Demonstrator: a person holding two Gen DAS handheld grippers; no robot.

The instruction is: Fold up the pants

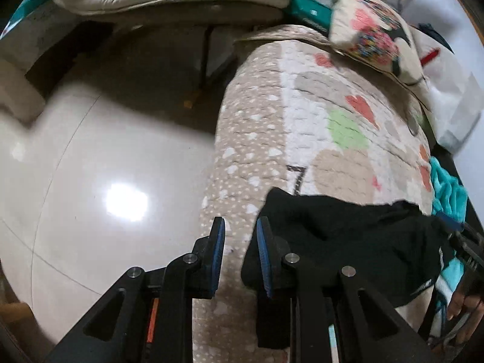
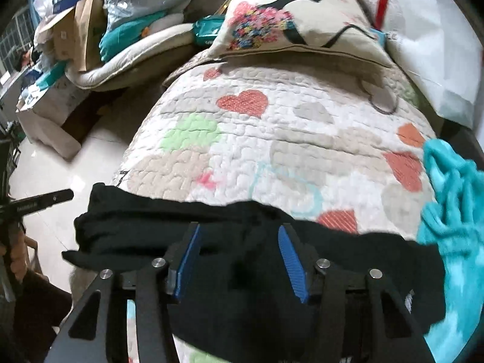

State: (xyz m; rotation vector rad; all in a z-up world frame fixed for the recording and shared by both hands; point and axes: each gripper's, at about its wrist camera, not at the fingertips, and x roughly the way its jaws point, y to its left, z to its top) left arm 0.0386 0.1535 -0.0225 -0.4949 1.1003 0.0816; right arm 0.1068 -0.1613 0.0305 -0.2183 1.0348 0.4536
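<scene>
A: Where do the pants [image 2: 211, 227] sit, taking the quilt [image 2: 272, 139] as the landmark?

B: They lie bunched across the near end of the quilt, a black heap running from its left edge, beside the floor [image 1: 90, 151], over toward the turquoise cloth [image 2: 453, 211] at its right edge. In the right wrist view one thin flap pokes out past the left edge of the quilt.

A: So how far along is the folding?

B: Early, by the look of it. The fabric is rumpled, with no clean crease or squared edge to be seen, and neither the waistband nor the legs can be told apart. Spreading, aligning and every fold appear to be left to do.

A: Start at the left. What is the left gripper [image 1: 240, 257] doing?

B: It hangs over the left edge of the quilt with its fingers [image 1: 218, 254] parted and nothing between them. The right-hand finger sits just beside the left end of the pants; whether it touches the cloth cannot be told.

A: And the right gripper [image 2: 239, 260]?

B: It is over the middle of the heap, above the near end of the quilt, fingers [image 2: 292, 260] spread wide. Black fabric fills the gap beneath them, but they are not closed on it.

A: Anything further up the quilt?

B: A printed pillow [image 2: 290, 18] lies at its far end, well apart from the pants.
</scene>
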